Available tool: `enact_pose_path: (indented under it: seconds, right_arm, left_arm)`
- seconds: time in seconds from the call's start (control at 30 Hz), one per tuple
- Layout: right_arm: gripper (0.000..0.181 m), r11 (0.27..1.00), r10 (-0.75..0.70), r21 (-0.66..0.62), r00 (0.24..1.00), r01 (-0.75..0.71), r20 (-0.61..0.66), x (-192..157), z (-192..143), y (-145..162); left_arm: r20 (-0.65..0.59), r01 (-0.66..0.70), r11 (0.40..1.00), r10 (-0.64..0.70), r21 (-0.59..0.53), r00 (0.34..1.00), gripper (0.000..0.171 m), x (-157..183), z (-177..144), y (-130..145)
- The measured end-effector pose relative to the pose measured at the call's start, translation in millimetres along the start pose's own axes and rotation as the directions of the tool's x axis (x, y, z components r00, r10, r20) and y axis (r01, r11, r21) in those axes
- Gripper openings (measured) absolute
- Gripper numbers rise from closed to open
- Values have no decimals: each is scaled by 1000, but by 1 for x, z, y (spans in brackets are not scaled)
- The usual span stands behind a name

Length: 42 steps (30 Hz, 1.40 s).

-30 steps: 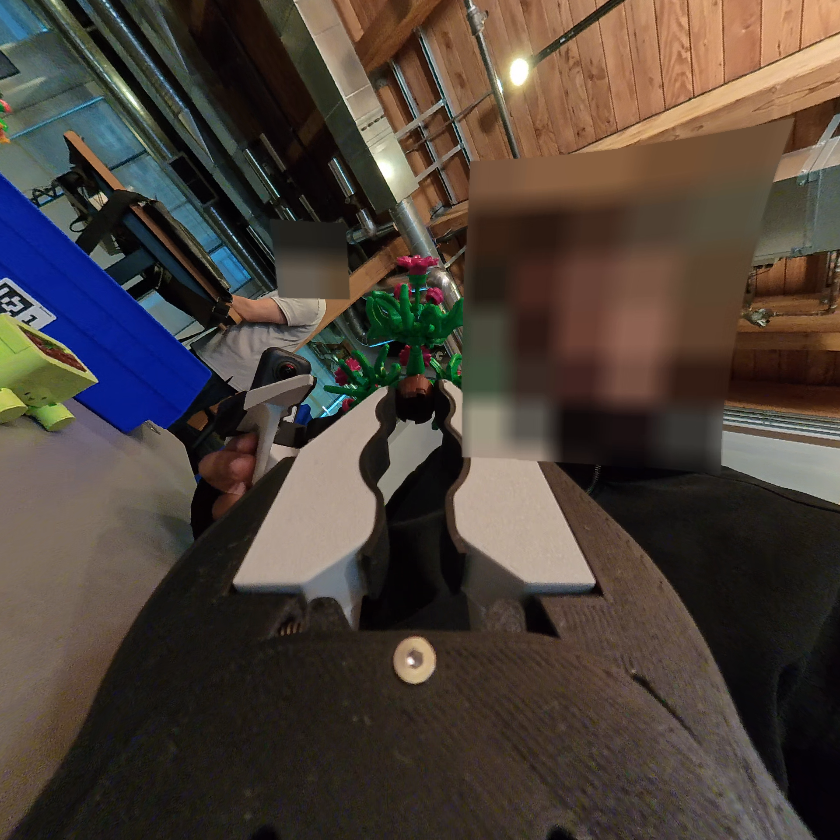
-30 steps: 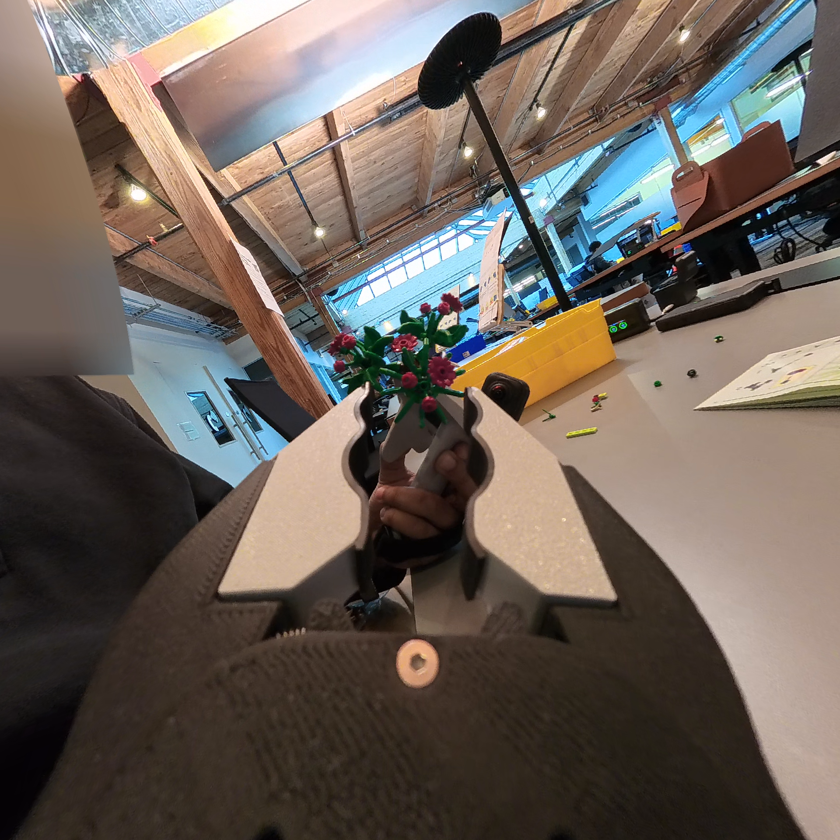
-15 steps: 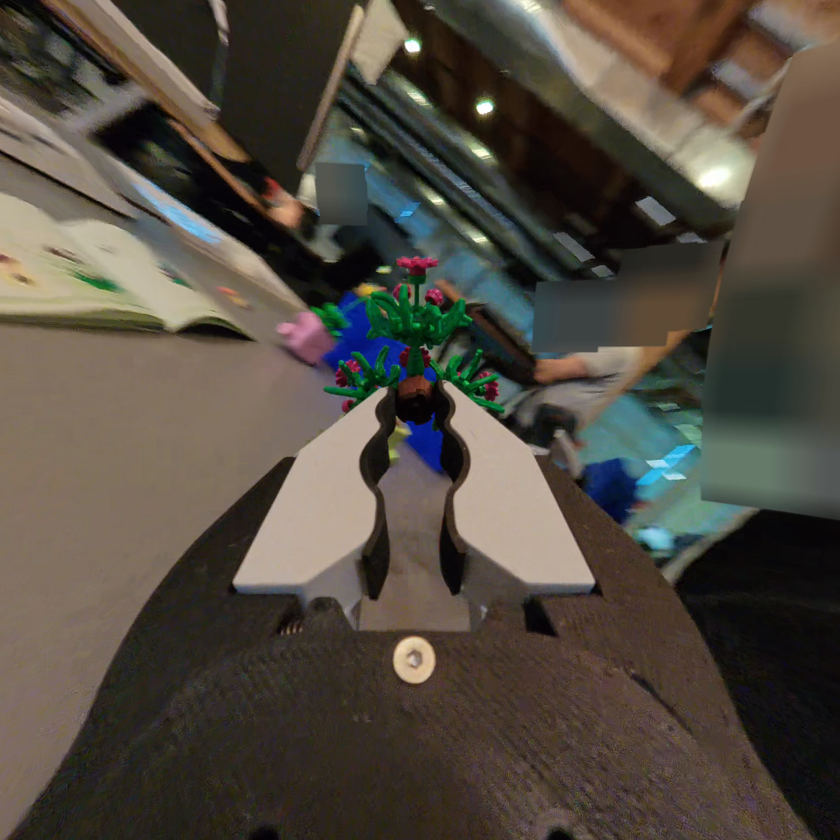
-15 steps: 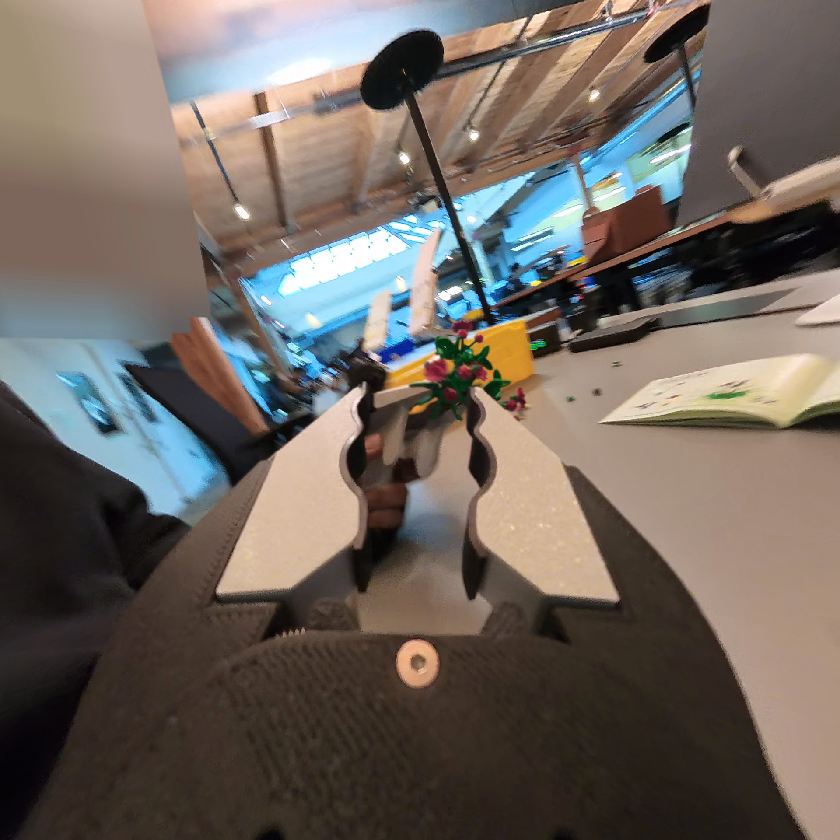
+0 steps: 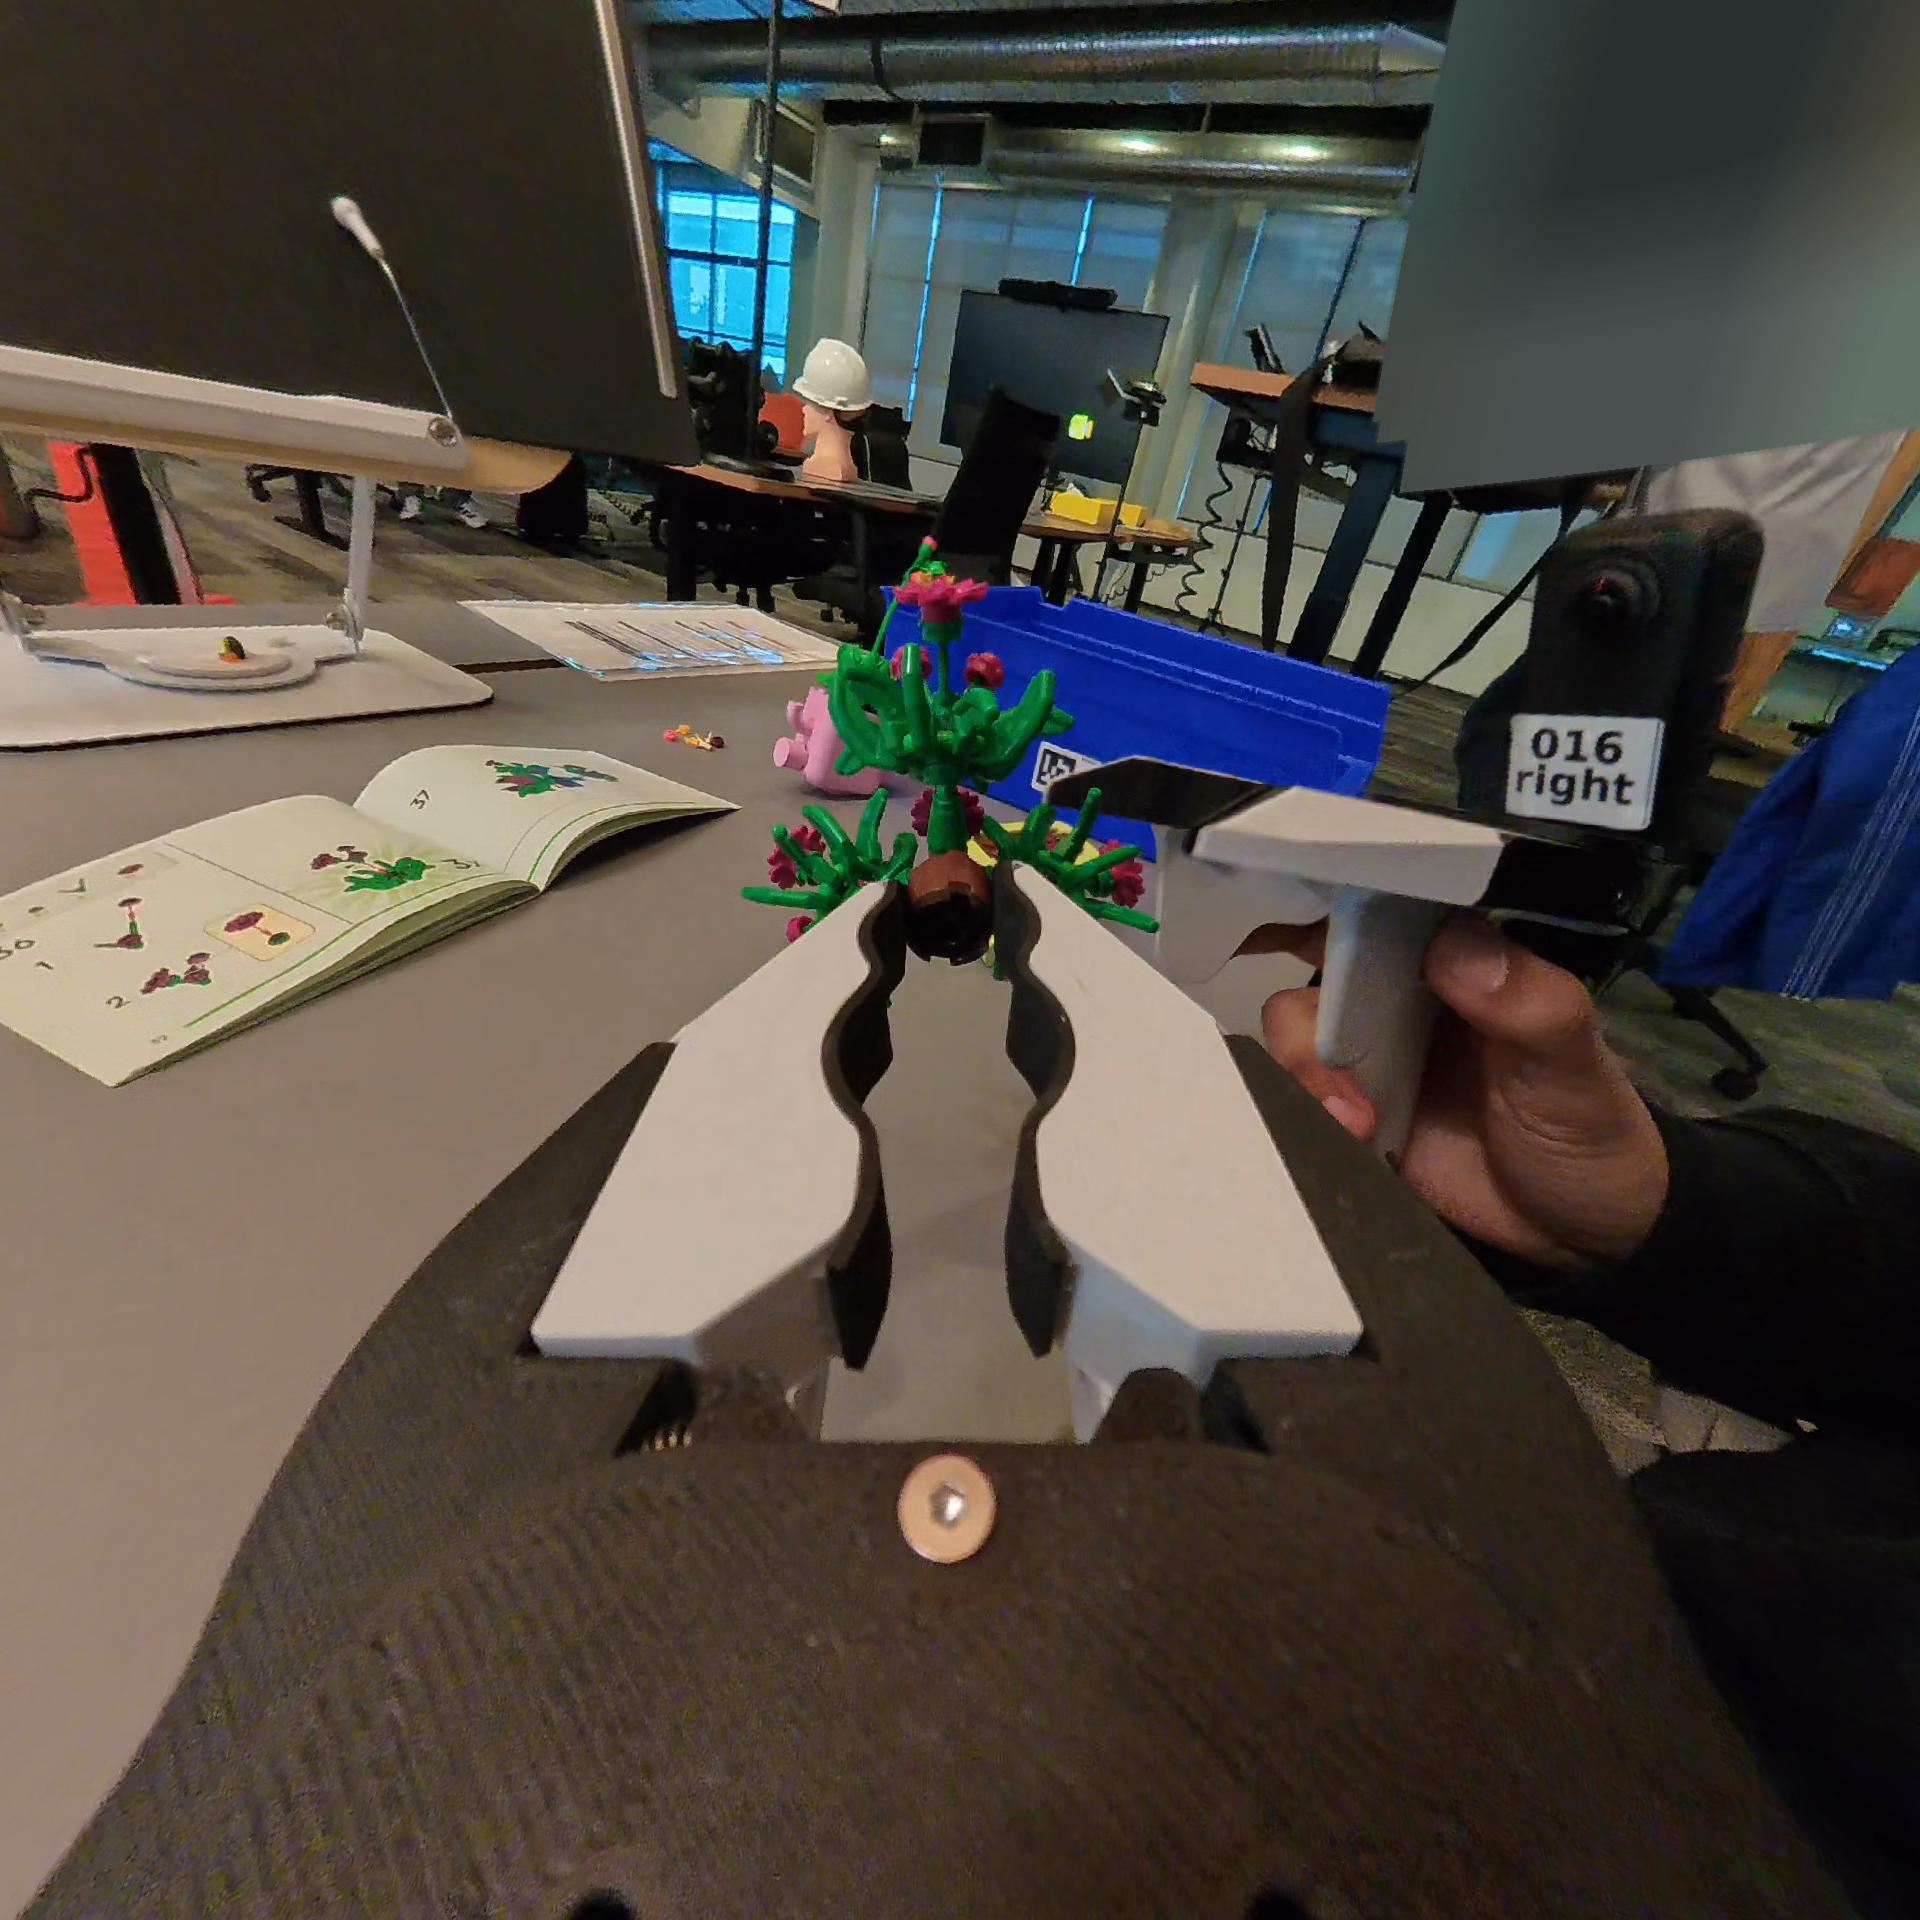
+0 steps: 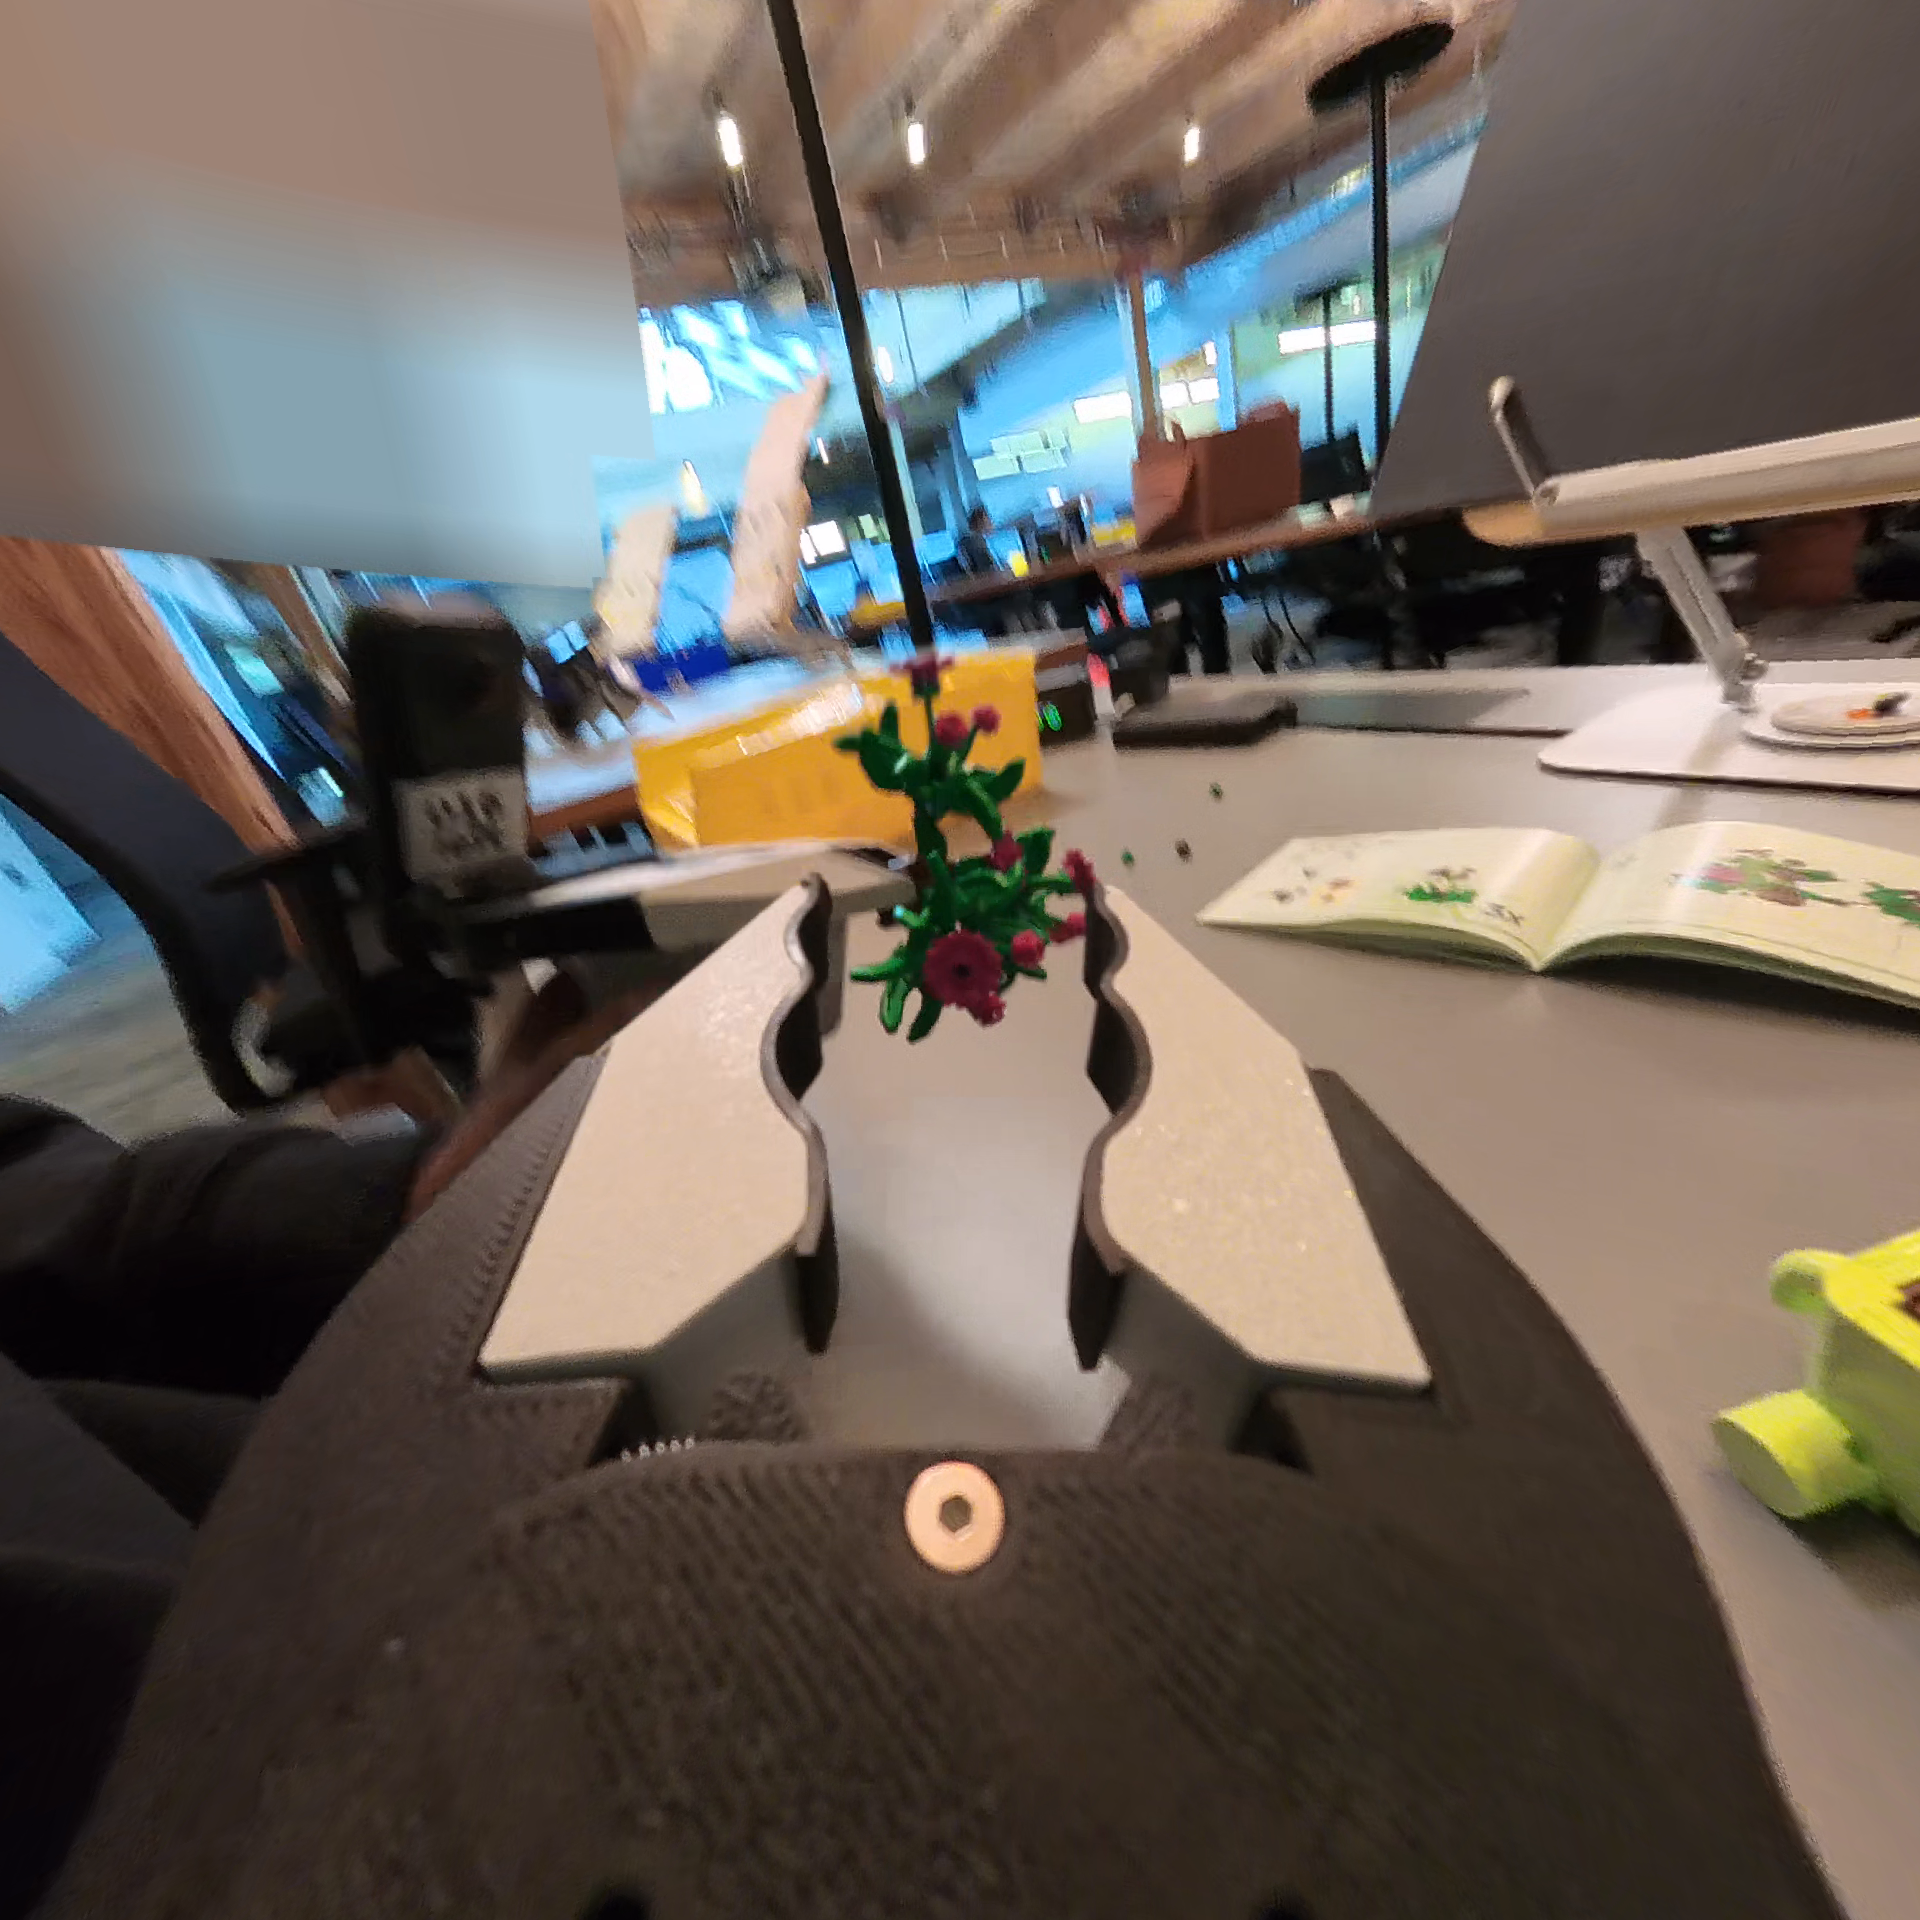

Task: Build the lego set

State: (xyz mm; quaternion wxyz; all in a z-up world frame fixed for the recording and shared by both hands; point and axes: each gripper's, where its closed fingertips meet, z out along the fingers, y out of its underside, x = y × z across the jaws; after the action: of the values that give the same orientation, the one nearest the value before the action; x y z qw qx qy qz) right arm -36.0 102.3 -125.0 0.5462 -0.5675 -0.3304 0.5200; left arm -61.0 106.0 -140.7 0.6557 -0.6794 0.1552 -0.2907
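surface: grey table (image 5: 312, 1195) | on it: open instruction booklet (image 5: 343, 883); blue bin (image 5: 1164, 696); lime-green pot (image 6: 1839, 1392); yellow bin (image 6: 831, 769)

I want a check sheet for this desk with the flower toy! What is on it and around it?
Surface: grey table, mostly bare near the grippers.
Job's things: lego flower plant, clamped by its brown base; open instruction booklet; lime green lego pot on the table.
Clutter: a few tiny loose pieces; pink toy; blue bin; yellow bin.
Grippers: left hand-held gripper is shut on the plant's base; right hand-held gripper is open, with the plant in front of its tips.
Cables: nothing seen on the table.
Surroundings: a white stand on the table; office desks and chairs behind.
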Motion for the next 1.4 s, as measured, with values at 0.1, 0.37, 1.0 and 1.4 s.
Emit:
enact_pose_path:
  seconds: [0.1, 0.37, 1.0, 1.4]
  right_arm:
    - [46, 995, -80, -66, 997, 79, -14, -5, 5, 10]
    - [43, 994, -35, -105, 999, 35, 8, -4, 4, 14]
    - [48, 923, 379, -137, 912, -360, 155, 0, 0, 19]
    - [44, 984, 173, 9, 962, -179, 210, 17, -22, -12]
  left_arm:
    - [-1, -4, 1000, 4, -1, 1000, 14, 1, 0, 0]
    - [-13, 12, 1000, -11, 8, 1000, 14, 0, 0, 0]
    - [-21, -9, 1000, 9, 9, 1000, 14, 3, 0, 0]
    - [-371, 388, 921, -375, -41, 849, 14, 13, -6, -8]
